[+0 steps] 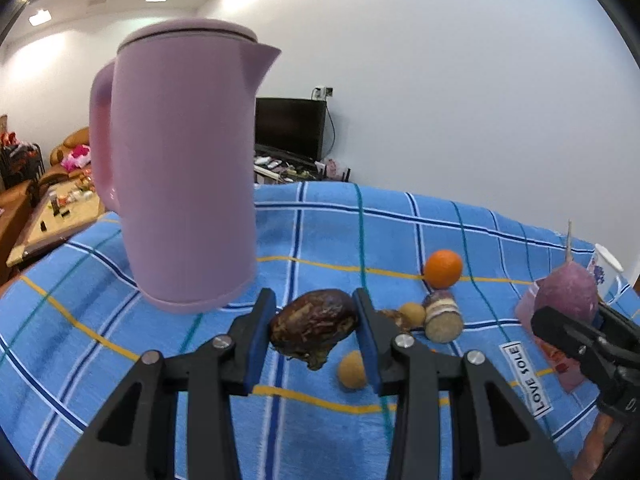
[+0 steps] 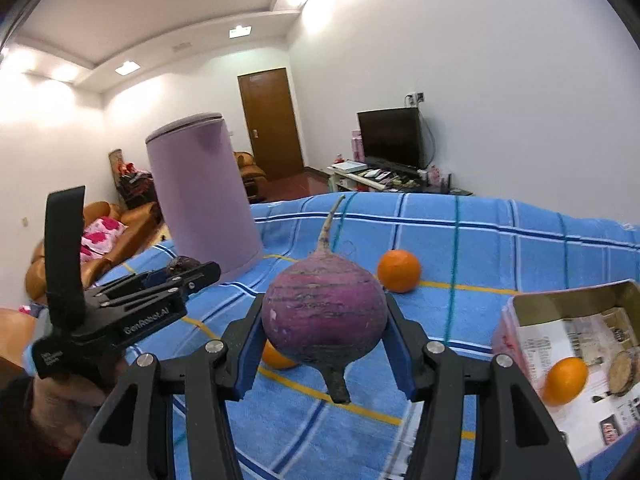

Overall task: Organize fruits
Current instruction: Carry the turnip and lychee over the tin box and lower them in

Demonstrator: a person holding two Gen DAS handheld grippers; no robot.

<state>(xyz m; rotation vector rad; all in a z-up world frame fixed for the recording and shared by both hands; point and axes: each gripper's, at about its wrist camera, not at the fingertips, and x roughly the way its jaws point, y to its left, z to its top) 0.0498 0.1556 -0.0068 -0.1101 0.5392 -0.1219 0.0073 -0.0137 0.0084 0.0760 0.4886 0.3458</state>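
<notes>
Above blue cloth (image 1: pixel 320 232), dark fruit (image 1: pixel 314 326), purple radish (image 2: pixel 324 314)

Both views are bright and evenly lit by recessed rectangular ceiling lights (image 2: pixel 240 31), which throw soft white glare patches onto the plain white walls (image 1: pixel 460 100). Shadows on the blue checked cloth (image 1: pixel 320 232) are faint and short. The fisheye lenses bend the room strongly: the cloth's stripes curve, and black vignette fills every corner. The tall pink lidded kettle (image 1: pixel 180 168) on the left looks slightly smeared at its edges. The open cardboard box (image 2: pixel 576 344) at near right is soft with blur. Far furniture stays small and indistinct.
</notes>
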